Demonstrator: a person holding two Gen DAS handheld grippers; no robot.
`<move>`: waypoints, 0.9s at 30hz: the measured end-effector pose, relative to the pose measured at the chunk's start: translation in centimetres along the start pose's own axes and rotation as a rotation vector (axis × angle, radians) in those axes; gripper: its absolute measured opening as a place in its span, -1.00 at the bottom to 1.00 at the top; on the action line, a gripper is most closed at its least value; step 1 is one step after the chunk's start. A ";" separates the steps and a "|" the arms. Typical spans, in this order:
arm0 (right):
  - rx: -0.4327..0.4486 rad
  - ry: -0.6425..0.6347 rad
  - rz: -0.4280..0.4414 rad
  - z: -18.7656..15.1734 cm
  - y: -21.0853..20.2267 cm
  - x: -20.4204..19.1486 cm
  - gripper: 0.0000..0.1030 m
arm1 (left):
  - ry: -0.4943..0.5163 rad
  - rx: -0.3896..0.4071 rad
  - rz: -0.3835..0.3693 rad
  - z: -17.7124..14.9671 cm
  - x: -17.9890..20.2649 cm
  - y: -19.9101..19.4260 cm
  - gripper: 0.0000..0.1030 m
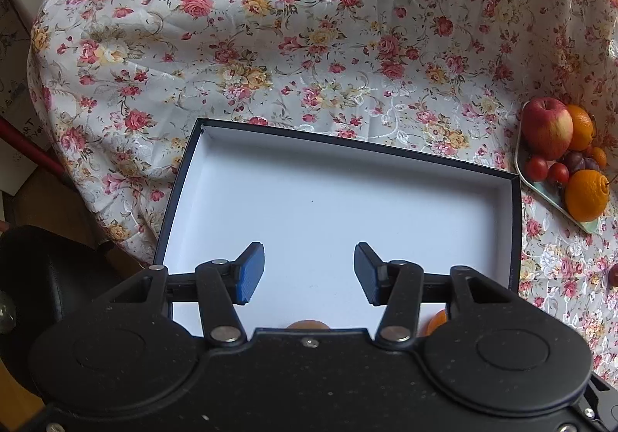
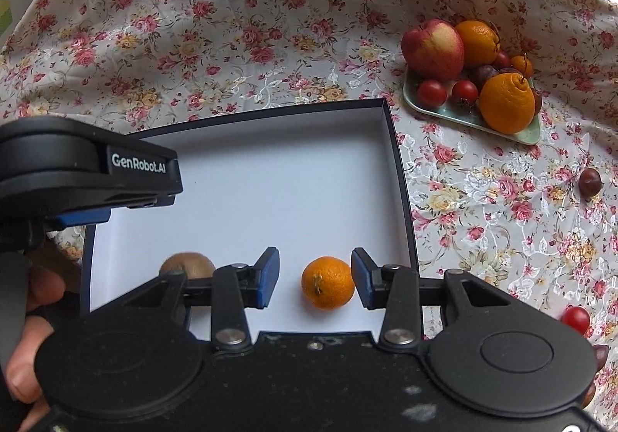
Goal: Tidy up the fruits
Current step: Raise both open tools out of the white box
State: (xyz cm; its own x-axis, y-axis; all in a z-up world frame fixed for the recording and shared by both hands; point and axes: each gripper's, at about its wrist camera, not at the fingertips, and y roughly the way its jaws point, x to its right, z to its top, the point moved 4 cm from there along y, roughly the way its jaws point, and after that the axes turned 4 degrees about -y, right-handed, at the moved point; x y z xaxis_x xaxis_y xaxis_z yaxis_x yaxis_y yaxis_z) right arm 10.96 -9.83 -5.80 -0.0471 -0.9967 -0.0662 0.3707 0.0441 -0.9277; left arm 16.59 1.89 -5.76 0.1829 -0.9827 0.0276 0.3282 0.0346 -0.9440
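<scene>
Between the spread fingers of the right gripper (image 2: 314, 277) a small orange (image 2: 327, 282) sits in the box (image 2: 401, 177), apparently just dropped off and not pinched. The left gripper (image 1: 309, 273) hangs released. Next — reach the fruit tray (image 2: 463, 115) beyond. A flowered cloth (image 2: 231, 26) covers the bench.

Left claw (image 1: 309, 273) and right claw (image 2: 314, 277) both gape (angled steeply downward)

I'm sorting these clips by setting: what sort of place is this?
Probably a home dining table: a flowered tablecloth covers it, a plate is piled with fruit, and cardboard boxes are stacked beside the table.
</scene>
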 end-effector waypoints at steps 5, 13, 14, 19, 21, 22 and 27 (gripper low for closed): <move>-0.002 -0.013 0.001 -0.1 0.0 -0.3 -0.15 | -0.015 -0.026 -0.006 -0.1 -0.2 0.2 0.10; -0.004 0.005 0.008 0.0 -0.1 0.2 -0.15 | -0.041 -0.042 -0.030 -0.1 -0.5 0.2 0.10; -0.006 0.010 0.011 0.0 -0.1 0.3 -0.15 | -0.043 -0.044 -0.033 -0.1 -0.5 0.2 0.10; -0.021 0.019 0.021 0.0 0.0 0.3 -0.15 | -0.044 -0.048 -0.041 0.0 -0.5 0.2 0.10; -0.035 0.019 0.022 0.0 0.2 0.3 -0.15 | -0.043 -0.048 -0.047 0.0 -0.4 0.2 0.10; -0.043 0.018 0.023 -0.1 0.3 0.3 -0.15 | -0.043 -0.047 -0.047 0.0 -0.3 0.2 0.10; -0.074 0.009 -0.003 -0.2 0.5 0.3 -0.15 | -0.040 -0.045 -0.051 0.0 -0.3 0.1 0.10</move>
State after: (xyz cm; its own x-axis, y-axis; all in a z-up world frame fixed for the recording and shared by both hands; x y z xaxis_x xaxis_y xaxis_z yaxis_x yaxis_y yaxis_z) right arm 10.95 -10.10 -6.38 -0.0564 -0.9962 -0.0659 0.3009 0.0459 -0.9526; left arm 16.57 2.20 -5.86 0.2039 -0.9750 0.0879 0.2963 -0.0241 -0.9548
